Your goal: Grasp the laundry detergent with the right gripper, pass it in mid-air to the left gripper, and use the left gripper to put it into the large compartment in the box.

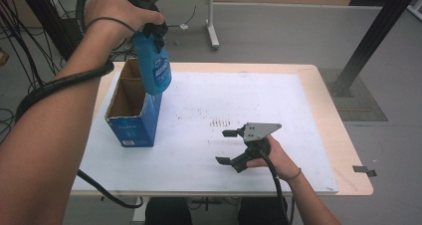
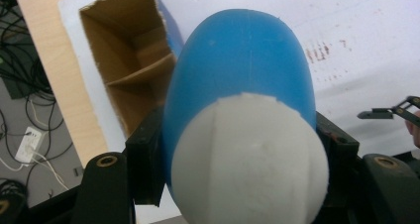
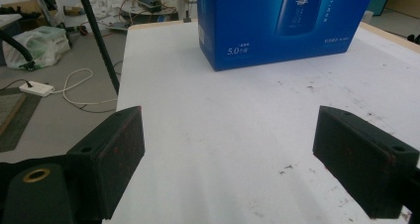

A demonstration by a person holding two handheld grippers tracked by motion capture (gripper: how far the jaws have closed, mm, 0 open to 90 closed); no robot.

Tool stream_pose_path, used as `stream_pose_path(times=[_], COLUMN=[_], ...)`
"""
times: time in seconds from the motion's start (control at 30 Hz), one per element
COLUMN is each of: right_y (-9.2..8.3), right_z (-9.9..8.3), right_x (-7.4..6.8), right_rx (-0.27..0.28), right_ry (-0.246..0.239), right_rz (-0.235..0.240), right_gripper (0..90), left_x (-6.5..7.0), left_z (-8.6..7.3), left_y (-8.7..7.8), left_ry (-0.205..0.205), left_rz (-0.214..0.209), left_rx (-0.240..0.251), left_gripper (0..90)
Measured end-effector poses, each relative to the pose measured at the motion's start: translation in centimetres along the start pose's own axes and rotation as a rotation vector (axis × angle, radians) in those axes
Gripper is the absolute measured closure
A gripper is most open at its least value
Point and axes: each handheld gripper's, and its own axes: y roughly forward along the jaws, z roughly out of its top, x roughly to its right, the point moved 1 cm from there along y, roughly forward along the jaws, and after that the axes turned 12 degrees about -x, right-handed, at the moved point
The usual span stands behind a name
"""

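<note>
left gripper [image 1: 155, 32]: clamps smooth rounded blue bottle [image 1: 154, 68] | cardboard box [image 1: 133, 116]: open

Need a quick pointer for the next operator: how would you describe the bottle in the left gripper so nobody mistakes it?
Start at the white sheet covering the table, then find the open blue carton standing at its left edge. Held above the carton's right rim, clamped in the left gripper, is the bottle: a smooth rounded blue plastic body with a white end, curved where the carton is square.
</note>
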Motion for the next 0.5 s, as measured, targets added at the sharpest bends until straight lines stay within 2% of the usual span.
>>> stream_pose_path(times=[0.23,0.5], right_y=[0.1,0.2], right_z=[0.1,0.2], right_x=[-0.1,-0.1], right_rx=[-0.002,0.001], right_ry=[-0.003,-0.003], right_rz=[-0.002,-0.005], right_gripper=[12.9,12.8], left_x=[-2.1,-4.4], left_z=[0.0,-0.1], left_y=[0.1,0.1], left_ry=[-0.076,-0.181], left_rz=[-0.005,-0.017], left_rx=[-0.009,-0.009], left_gripper=[37.3,37.4])
